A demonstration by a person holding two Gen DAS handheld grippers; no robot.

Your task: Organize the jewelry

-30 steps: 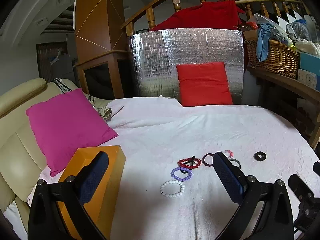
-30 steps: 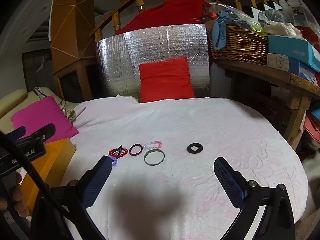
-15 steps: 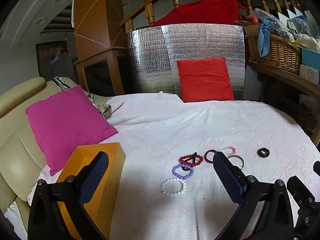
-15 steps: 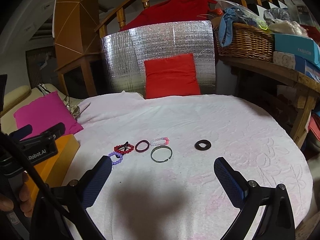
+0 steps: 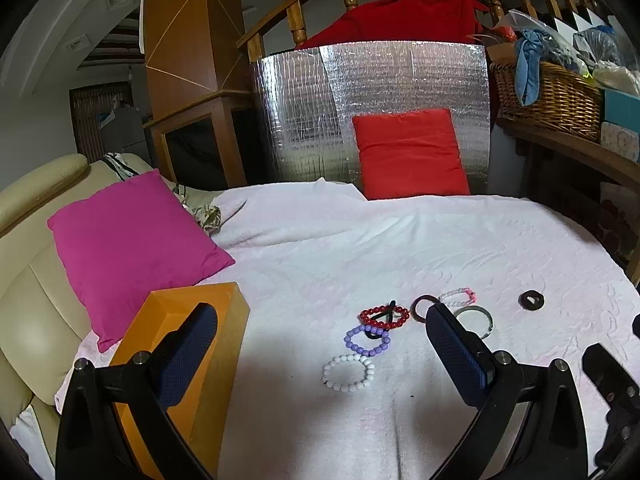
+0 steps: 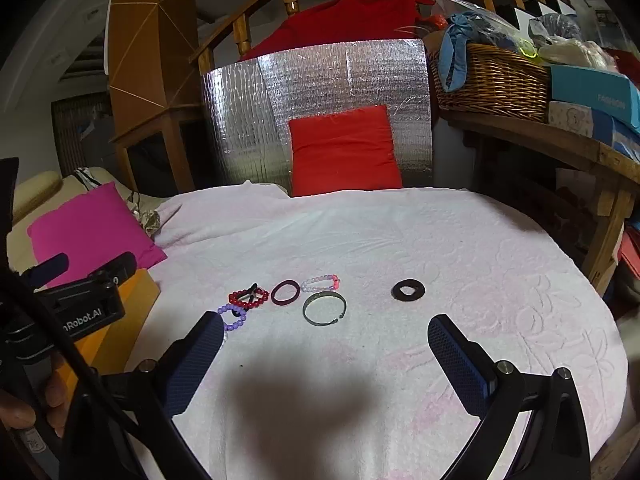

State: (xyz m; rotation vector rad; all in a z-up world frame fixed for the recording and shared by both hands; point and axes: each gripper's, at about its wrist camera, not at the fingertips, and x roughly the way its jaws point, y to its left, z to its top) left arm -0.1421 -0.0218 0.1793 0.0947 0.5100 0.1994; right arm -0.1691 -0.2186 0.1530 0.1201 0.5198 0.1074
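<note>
Several pieces of jewelry lie on the white cloth: a white bead bracelet, a purple bead bracelet, a red bead bracelet over a black clip, a dark red ring, a pink-and-clear bead bracelet, a metal bangle and a black disc. An open orange box stands at the left. My left gripper is open and empty, above the white bracelet. My right gripper is open and empty, just short of the bangle.
A pink cushion lies on the cream sofa at left. A red cushion leans on a silver foil panel at the back. A wooden shelf with a wicker basket and boxes runs along the right.
Both grippers have pulled back and lifted a little, so the jewelry sits slightly further up in each view. Nothing was taken hold of; both stay open.
</note>
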